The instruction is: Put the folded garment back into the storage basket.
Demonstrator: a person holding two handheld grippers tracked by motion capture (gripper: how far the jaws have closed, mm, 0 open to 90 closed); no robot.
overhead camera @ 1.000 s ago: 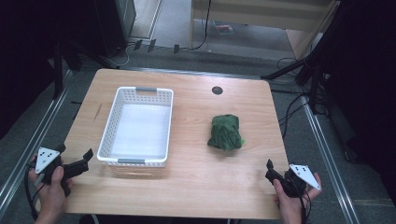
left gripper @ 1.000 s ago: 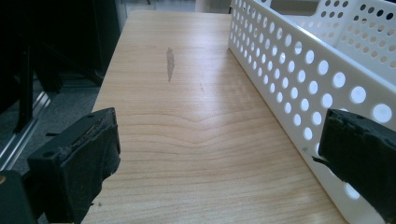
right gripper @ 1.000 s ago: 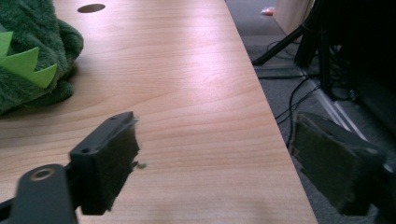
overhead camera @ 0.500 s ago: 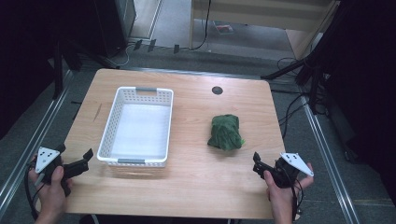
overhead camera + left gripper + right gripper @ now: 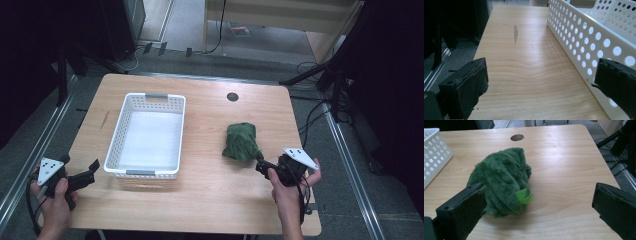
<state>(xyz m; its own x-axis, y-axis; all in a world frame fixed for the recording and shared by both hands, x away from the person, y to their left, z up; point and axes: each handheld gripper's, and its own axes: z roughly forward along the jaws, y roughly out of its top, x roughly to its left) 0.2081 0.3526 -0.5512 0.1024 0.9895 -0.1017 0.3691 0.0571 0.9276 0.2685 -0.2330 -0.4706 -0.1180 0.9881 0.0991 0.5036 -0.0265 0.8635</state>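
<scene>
A lab: wooden table (image 5: 200,210) ringed by dark stands (image 5: 345,65) and cables (image 5: 310,120).

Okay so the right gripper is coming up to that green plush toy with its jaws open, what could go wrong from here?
The right gripper is off-centre: in the right gripper view the green plush toy sits toward one jaw, so closing might pinch only fur or the light green tab and slip.

A low approach could nudge the soft toy along the table instead of gripping it.

If it is bound for the white basket, loose plush could catch on the rim.
</scene>
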